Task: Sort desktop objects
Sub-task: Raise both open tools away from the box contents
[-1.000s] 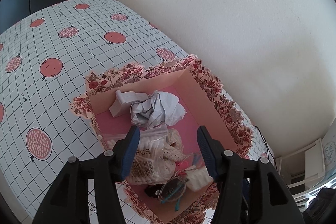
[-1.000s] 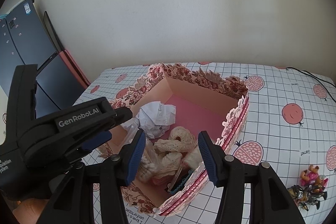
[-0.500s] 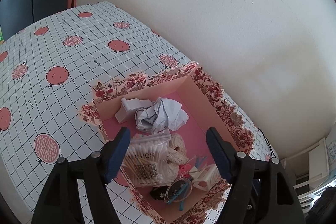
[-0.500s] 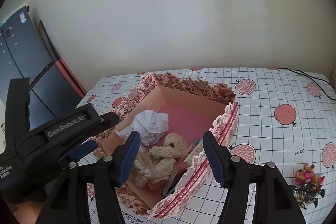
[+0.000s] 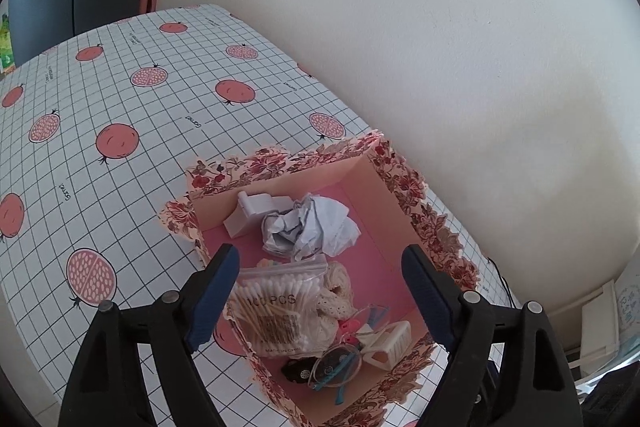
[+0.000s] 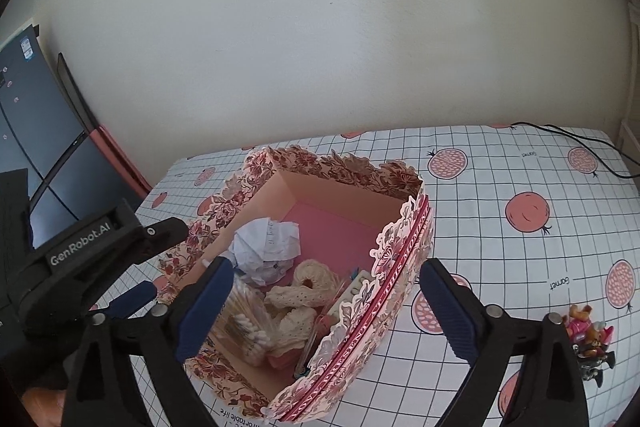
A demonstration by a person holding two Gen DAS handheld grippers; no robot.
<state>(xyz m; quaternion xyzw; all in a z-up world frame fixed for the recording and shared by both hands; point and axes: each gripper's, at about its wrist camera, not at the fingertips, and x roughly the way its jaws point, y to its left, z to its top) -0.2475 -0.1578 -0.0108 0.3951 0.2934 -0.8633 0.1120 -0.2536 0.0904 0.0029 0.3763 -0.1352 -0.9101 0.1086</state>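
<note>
The checked tabletop [image 6: 500,163] is nearly bare: the box [image 5: 372,187] holds most things, toy figures [image 6: 588,339] at lower right remain, and both grippers' jaws have just spread, empty.

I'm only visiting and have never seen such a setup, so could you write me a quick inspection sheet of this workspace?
Surface: table under a checked cloth printed with pomegranates.
Job's things: floral box, open, holding crumpled paper, a bag of cotton swabs, crochet pieces, a white hair claw, glasses and a small white stand.
Clutter: toy figures on the cloth, outside the box.
Grippers: left gripper and right gripper both open above the box, holding nothing; their jaws have just been opening.
Cables: black cable on the table's far corner.
Surroundings: plain wall; dark panel to one side.
</note>
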